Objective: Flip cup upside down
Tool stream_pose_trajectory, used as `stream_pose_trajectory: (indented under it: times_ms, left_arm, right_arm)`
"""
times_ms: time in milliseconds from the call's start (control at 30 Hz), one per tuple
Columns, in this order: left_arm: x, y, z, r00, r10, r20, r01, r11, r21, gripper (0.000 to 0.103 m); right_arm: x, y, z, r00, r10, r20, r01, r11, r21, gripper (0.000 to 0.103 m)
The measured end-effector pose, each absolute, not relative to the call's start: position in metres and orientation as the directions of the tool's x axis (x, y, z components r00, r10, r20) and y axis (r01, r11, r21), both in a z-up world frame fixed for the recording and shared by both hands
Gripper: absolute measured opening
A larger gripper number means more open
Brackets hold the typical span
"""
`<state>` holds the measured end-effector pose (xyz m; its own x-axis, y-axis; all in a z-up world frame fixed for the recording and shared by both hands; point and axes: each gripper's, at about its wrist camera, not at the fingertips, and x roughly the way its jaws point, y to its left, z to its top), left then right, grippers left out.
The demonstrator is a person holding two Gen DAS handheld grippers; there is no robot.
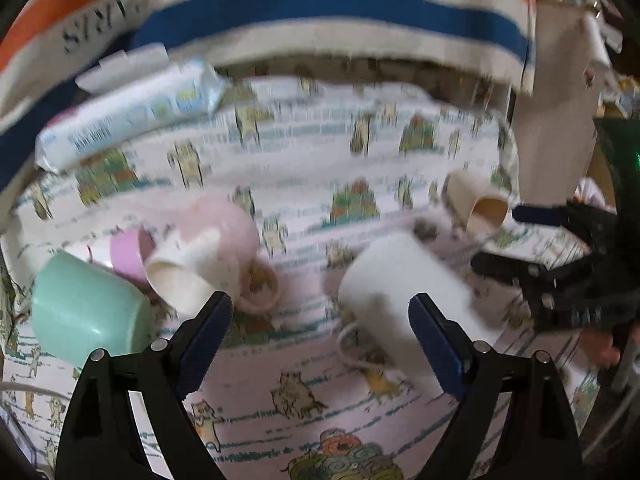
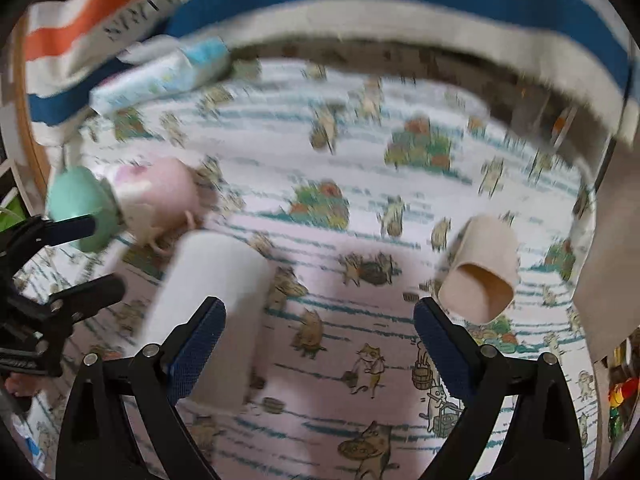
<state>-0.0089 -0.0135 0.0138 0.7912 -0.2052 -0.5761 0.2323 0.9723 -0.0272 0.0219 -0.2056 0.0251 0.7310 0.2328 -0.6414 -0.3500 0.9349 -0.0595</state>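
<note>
A white mug [image 1: 400, 292] stands bottom-up on the patterned cloth, just ahead of my open left gripper [image 1: 320, 320] and a little right of centre; its handle faces me. In the right wrist view the same mug [image 2: 208, 300] is left of my open, empty right gripper [image 2: 320, 320]. A beige cup [image 2: 480, 276] lies on its side, mouth toward me, just ahead of the right fingertip; it also shows in the left wrist view [image 1: 476, 204]. The right gripper [image 1: 496, 236] shows at the right edge of the left wrist view, open.
A cluster of cups sits at the left: mint green [image 1: 88, 312], white [image 1: 192, 280], pink [image 1: 224, 224] and lilac [image 1: 128, 256]. A wet-wipe pack [image 1: 128, 112] lies at the back left against a striped cloth [image 1: 320, 12]. The cat-print tablecloth [image 2: 320, 400] covers the table.
</note>
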Motion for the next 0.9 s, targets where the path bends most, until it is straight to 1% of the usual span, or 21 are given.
stream_pose_trajectory:
  times_ms: [100,133,167,300,400,533,567,633,667,733,767,833,900]
  left_arm:
    - [-0.021,-0.013,0.028,0.844,-0.191,-0.502,0.214,0.977,-0.013,0.092]
    - [-0.025,-0.013,0.031,0.858,-0.184,-0.48,0.206,0.979,-0.009,0.094]
    - [-0.029,-0.013,0.033,0.871,-0.18,-0.457,0.199,0.98,-0.008,0.102]
    - [-0.049,-0.005,0.037,0.914,-0.152,-0.376,0.154,0.988,-0.027,0.103]
    - [-0.064,-0.004,0.033,0.931,-0.116,-0.347,0.118,0.993,-0.015,0.103]
    - [-0.084,-0.012,0.027,0.948,-0.082,-0.308,0.094,0.995,0.027,0.103]
    - [-0.088,-0.014,0.026,0.951,-0.079,-0.299,0.092,0.995,0.027,0.103]
    - [-0.095,-0.016,0.023,0.946,-0.079,-0.314,0.085,0.996,0.005,0.103]
    - [-0.096,-0.016,0.022,0.937,-0.083,-0.34,0.078,0.997,-0.03,0.103]
    - [-0.099,-0.016,0.02,0.918,-0.138,-0.373,0.097,0.987,-0.125,0.103]
    - [-0.099,-0.017,0.019,0.91,-0.147,-0.389,0.094,0.984,-0.15,0.103]
    - [-0.096,-0.024,0.016,0.889,-0.132,-0.439,0.065,0.984,-0.164,0.103]
    - [-0.086,-0.034,0.01,0.848,-0.118,-0.517,0.037,0.986,-0.164,0.103]
  right_arm:
    - [0.004,-0.204,0.041,0.77,0.246,-0.588,-0.344,0.937,-0.059,0.097]
    - [-0.003,-0.204,0.045,0.784,0.254,-0.566,-0.343,0.938,-0.054,0.103]
    - [-0.007,-0.206,0.047,0.794,0.259,-0.55,-0.342,0.938,-0.052,0.102]
    - [-0.03,-0.22,0.043,0.84,0.27,-0.471,-0.32,0.947,-0.029,0.102]
    - [-0.041,-0.235,0.036,0.859,0.289,-0.422,-0.322,0.947,-0.007,0.102]
    - [-0.05,-0.255,0.034,0.902,0.274,-0.334,-0.292,0.957,-0.004,0.102]
    - [-0.051,-0.259,0.033,0.905,0.275,-0.323,-0.29,0.957,0.003,0.102]
    - [-0.051,-0.266,0.029,0.908,0.279,-0.312,-0.285,0.958,0.028,0.102]
    - [-0.05,-0.269,0.027,0.909,0.281,-0.309,-0.284,0.958,0.037,0.102]
    - [-0.049,-0.272,0.023,0.913,0.274,-0.304,-0.278,0.96,0.032,0.102]
    - [-0.048,-0.273,0.022,0.916,0.264,-0.304,-0.27,0.963,0.023,0.102]
    - [-0.046,-0.277,0.021,0.918,0.252,-0.306,-0.259,0.966,0.017,0.102]
    - [-0.045,-0.28,0.022,0.934,0.2,-0.295,-0.213,0.977,-0.01,0.102]
